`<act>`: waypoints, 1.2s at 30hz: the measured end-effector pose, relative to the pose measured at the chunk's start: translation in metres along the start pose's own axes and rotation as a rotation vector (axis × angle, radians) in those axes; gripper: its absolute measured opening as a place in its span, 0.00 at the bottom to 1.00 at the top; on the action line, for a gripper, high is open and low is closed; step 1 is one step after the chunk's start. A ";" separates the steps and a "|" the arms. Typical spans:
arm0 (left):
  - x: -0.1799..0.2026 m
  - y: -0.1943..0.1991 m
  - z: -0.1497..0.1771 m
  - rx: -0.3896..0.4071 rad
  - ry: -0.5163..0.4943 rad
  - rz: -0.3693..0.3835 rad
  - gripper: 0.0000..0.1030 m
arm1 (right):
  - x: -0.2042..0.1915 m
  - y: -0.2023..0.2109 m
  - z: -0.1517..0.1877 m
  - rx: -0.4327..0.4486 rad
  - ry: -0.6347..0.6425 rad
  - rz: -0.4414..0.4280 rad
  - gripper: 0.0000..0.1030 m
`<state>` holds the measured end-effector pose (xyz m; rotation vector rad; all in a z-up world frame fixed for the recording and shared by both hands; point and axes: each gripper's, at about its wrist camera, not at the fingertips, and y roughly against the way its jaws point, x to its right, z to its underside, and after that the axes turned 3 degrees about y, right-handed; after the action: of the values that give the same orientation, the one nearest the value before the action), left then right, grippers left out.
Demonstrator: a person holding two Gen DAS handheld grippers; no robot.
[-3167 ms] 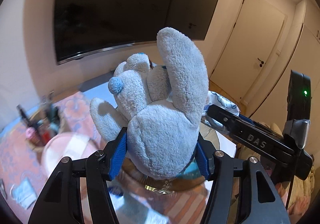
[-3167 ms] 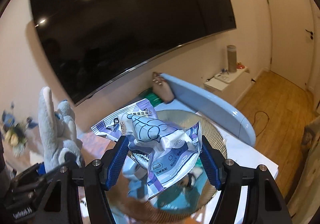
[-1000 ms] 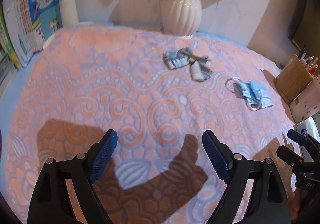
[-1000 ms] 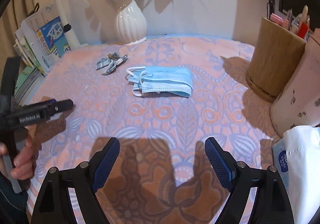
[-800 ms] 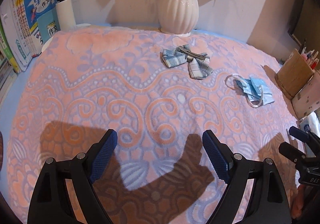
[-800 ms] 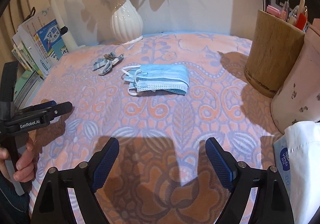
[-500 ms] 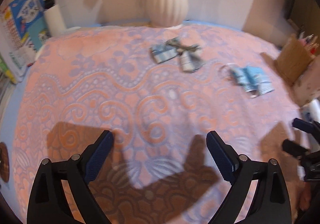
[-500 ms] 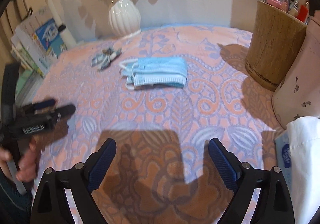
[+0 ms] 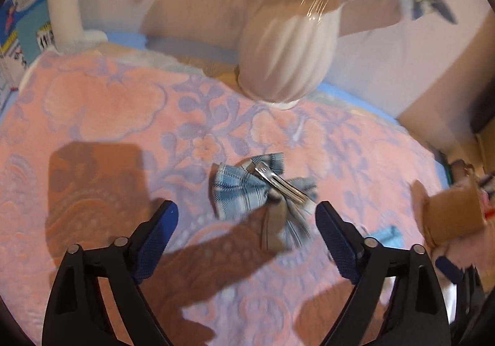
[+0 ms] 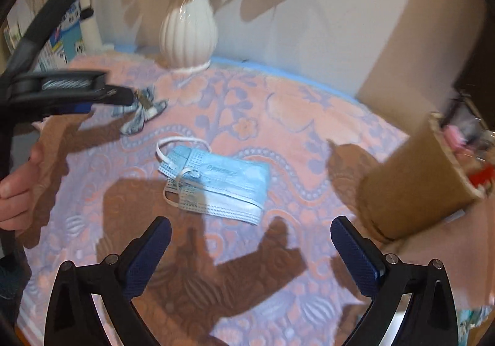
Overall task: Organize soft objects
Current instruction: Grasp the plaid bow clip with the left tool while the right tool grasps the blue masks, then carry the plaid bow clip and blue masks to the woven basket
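Note:
A blue plaid bow hair clip (image 9: 263, 191) lies on the pink patterned cloth (image 9: 108, 117), just ahead of my open, empty left gripper (image 9: 246, 216). It also shows in the right wrist view (image 10: 140, 114), under the left gripper's tip. A folded light blue face mask (image 10: 216, 180) lies on the cloth just ahead of my open, empty right gripper (image 10: 250, 231). A corner of the mask shows in the left wrist view (image 9: 386, 236).
A white ribbed vase (image 9: 284, 61) with flowers stands at the back by the wall; it also shows in the right wrist view (image 10: 187, 33). A wooden pen holder (image 10: 411, 179) stands at the right. Books (image 9: 21, 21) lean at the left.
Both grippers, earlier shut on a plush toy and a wipes pack, are open and empty. Both have moved forward and lower: the left over the bow clip, the right toward the mask.

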<state>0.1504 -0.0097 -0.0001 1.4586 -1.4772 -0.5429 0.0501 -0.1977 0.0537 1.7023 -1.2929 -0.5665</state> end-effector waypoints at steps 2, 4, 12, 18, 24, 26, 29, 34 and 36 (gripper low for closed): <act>0.006 -0.001 0.003 0.045 -0.017 -0.032 0.85 | -0.005 -0.011 -0.002 -0.014 0.007 -0.012 1.00; 0.013 -0.004 0.003 0.054 -0.038 -0.034 0.85 | -0.008 -0.020 -0.004 -0.012 -0.001 -0.029 1.00; 0.026 -0.007 0.006 0.107 -0.108 -0.058 0.73 | -0.004 -0.038 -0.013 0.024 -0.090 -0.063 1.00; 0.035 -0.007 0.011 0.129 -0.155 -0.049 0.45 | -0.002 -0.038 -0.015 0.046 -0.127 -0.082 0.81; 0.038 -0.005 0.012 0.144 -0.177 -0.055 0.38 | -0.011 -0.032 -0.016 0.084 -0.108 -0.068 0.42; 0.039 -0.006 0.012 0.146 -0.177 -0.055 0.37 | -0.011 -0.030 -0.016 0.092 -0.112 -0.066 0.40; 0.040 -0.004 0.012 0.151 -0.181 -0.054 0.35 | -0.004 -0.028 -0.014 0.102 -0.142 -0.071 0.39; 0.041 0.003 0.016 0.180 -0.205 0.001 0.32 | 0.009 -0.016 -0.009 0.137 -0.219 -0.108 0.39; 0.042 0.012 0.019 0.205 -0.218 0.037 0.32 | 0.013 -0.009 -0.004 0.143 -0.250 -0.111 0.39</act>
<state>0.1356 -0.0522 0.0143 1.5651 -1.7711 -0.5549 0.0624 -0.2081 0.0500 1.8743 -1.4496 -0.7887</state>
